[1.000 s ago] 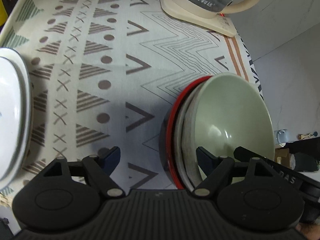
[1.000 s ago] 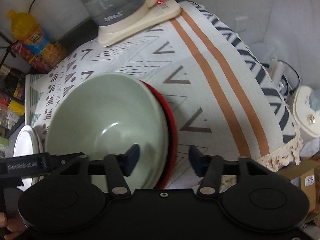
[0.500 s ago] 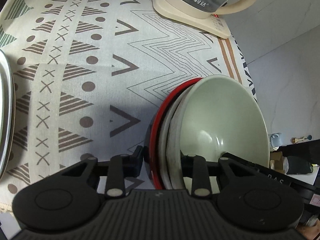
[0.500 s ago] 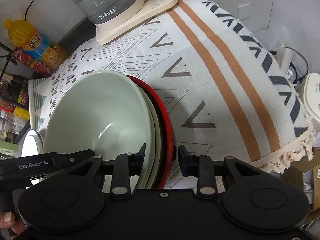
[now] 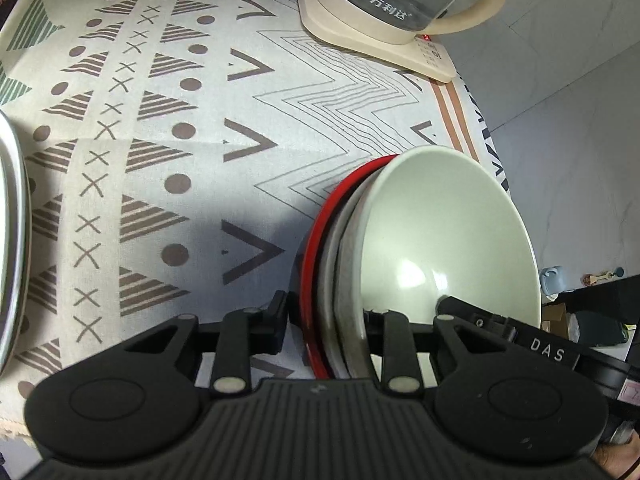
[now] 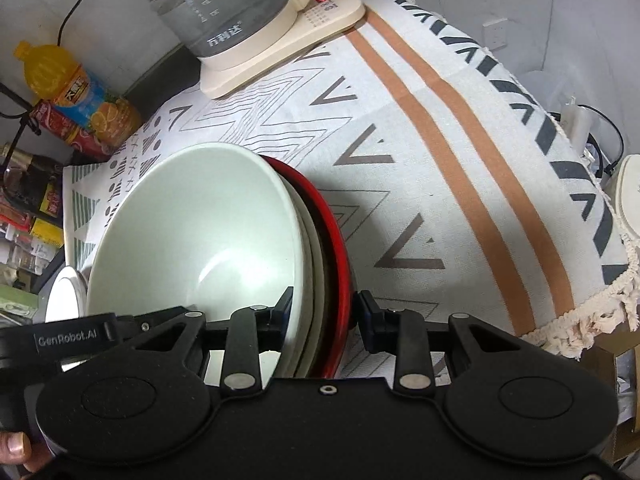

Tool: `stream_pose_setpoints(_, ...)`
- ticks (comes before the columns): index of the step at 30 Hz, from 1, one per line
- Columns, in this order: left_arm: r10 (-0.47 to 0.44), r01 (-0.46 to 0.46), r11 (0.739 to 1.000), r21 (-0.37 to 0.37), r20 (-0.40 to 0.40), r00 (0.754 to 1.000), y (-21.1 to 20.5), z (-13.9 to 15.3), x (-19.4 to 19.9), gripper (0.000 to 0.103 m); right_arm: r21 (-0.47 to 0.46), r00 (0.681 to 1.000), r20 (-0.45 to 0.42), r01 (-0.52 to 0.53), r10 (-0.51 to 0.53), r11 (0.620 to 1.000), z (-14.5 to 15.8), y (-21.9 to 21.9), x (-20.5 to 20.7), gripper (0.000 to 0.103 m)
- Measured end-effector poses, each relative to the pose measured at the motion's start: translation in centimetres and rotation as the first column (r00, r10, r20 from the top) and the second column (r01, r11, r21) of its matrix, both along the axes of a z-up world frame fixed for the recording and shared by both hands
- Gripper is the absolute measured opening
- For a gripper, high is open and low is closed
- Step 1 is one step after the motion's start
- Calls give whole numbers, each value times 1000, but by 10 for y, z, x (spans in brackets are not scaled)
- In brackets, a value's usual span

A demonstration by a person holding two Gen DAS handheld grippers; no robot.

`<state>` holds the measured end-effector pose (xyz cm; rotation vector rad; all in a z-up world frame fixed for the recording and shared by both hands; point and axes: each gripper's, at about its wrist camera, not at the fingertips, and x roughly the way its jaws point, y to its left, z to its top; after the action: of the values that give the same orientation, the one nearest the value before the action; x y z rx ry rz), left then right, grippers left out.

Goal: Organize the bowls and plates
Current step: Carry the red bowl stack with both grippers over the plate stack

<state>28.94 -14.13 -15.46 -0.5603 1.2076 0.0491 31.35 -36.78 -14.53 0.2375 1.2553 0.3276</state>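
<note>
Gripping now: both grippers are clamped on one nested stack of bowls, one from each side.
Stack: a pale green bowl sits innermost, a greyish-white bowl shows around it, and a red-rimmed bowl is outermost.
Where it is: the stack stands over the patterned tablecloth, toward its orange-striped end; whether its base touches the cloth cannot be told.
Left gripper: jaws narrow, having just closed in, one pad outside the red rim and the other inside the green bowl, pressing the layered rims between them.
Right gripper: jaws narrow too, also just drawn in, one pad inside the green bowl and one against the red outer wall, pinching the rims.
Left edge: a white plate lies well apart from the stack.
Back of the table: a glass kettle stands on its cream base, a red light showing.
Far corner: an orange drink bottle is just beyond the cloth.
Low corner: a person's fingertips peek in.
</note>
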Motion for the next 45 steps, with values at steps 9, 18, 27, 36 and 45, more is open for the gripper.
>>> stream_pose_setpoints(9, 52, -53, 999, 11, 36, 998, 25, 14, -7, 27, 7, 998, 42, -40, 40, 999, 12, 29, 0, 31)
stream_pose_setpoints(18, 124, -125, 992, 12, 69, 990, 53, 32, -30, 27, 24, 992, 79, -105, 103, 994, 26, 61, -3, 31)
stream_pose_setpoints(27, 185, -187, 982, 12, 80, 979, 79, 42, -59, 27, 48, 984, 99, -157, 151, 987, 32, 87, -17, 31)
stream_pose_setpoints(36, 241, -243, 970, 9, 99, 966, 104, 56, -92, 27, 58, 974, 121, -199, 191, 978, 45, 117, -35, 31)
stream_pose_setpoints(45, 310, -312, 950, -4, 127, 942, 137, 71, -126, 27, 67, 959, 148, -252, 241, 965, 59, 154, -50, 31)
